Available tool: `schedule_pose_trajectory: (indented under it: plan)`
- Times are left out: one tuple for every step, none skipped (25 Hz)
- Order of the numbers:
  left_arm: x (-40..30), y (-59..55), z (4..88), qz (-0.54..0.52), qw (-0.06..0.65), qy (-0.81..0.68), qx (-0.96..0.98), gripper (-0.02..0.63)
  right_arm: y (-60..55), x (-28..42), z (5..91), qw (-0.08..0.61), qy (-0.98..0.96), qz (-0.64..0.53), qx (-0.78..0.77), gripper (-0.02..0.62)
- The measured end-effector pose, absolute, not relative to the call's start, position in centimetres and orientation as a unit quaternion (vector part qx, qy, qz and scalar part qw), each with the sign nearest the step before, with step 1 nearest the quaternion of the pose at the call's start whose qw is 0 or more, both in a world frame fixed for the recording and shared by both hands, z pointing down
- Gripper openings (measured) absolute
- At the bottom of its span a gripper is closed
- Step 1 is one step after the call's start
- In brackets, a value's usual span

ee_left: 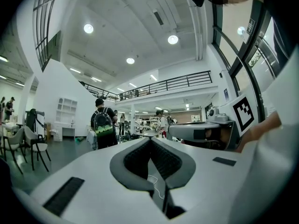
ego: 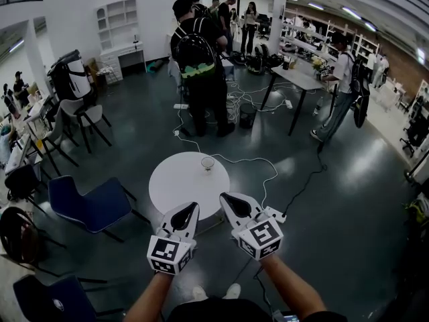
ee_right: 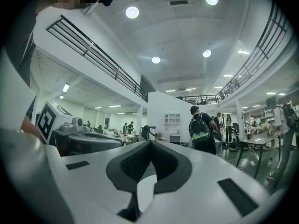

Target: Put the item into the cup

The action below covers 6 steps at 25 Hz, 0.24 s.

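Now left tongs point(ego: 193, 206) and right tongs point(ego: 224, 196) are closed, empty; we open one before nearing the cup point(ego: 208, 162).

Cup point(ego: 208, 162): one, small, pale, round-rimmed. It stood upright with its open mouth facing up. Position: on the round white surface point(ego: 175, 185), towards the far edge and a little right of the surface's middle, clear of the rim. Nothing touched it or stood just beside it. The wall looked light and faintly see-through, with a darker ring at the rim. It was too small in the head view to tell its contents, and neither gripper view showed it.
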<state>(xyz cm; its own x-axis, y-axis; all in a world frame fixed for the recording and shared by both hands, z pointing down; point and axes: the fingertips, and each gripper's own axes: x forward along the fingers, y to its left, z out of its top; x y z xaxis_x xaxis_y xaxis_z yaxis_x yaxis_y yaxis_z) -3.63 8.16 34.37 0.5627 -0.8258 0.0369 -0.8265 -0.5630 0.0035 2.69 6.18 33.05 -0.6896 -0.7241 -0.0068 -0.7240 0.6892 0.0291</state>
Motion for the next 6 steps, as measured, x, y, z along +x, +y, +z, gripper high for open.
schedule_pose_trajectory:
  plan:
    - [-3.73, 8.12, 34.32, 0.015, 0.010, -0.467, 0.884, 0.015, 6.11, 2.66, 33.06, 0.003, -0.919, -0.015, 0.394, 0.018]
    - [-3.81, 8.10, 34.21, 0.015, 0.010, -0.467, 0.884, 0.015, 6.03, 2.64, 33.02, 0.003, -0.919, -0.014, 0.395, 0.018]
    - [-3.88, 8.10, 34.08, 0.015, 0.009, -0.467, 0.884, 0.015, 5.99, 2.62, 32.94, 0.004, -0.919, -0.014, 0.395, 0.018]
    - [-3.94, 8.11, 33.94, 0.015, 0.009, -0.467, 0.884, 0.015, 5.98, 2.58, 32.84, 0.004, -0.919, -0.014, 0.395, 0.018]
    - [-4.01, 8.13, 33.80, 0.015, 0.008, -0.467, 0.884, 0.015, 5.99, 2.54, 32.72, 0.004, -0.919, -0.014, 0.395, 0.018]
    - [-4.07, 8.16, 33.66, 0.015, 0.008, -0.467, 0.884, 0.015, 6.01, 2.50, 32.61, 0.005, -0.919, -0.015, 0.395, 0.018]
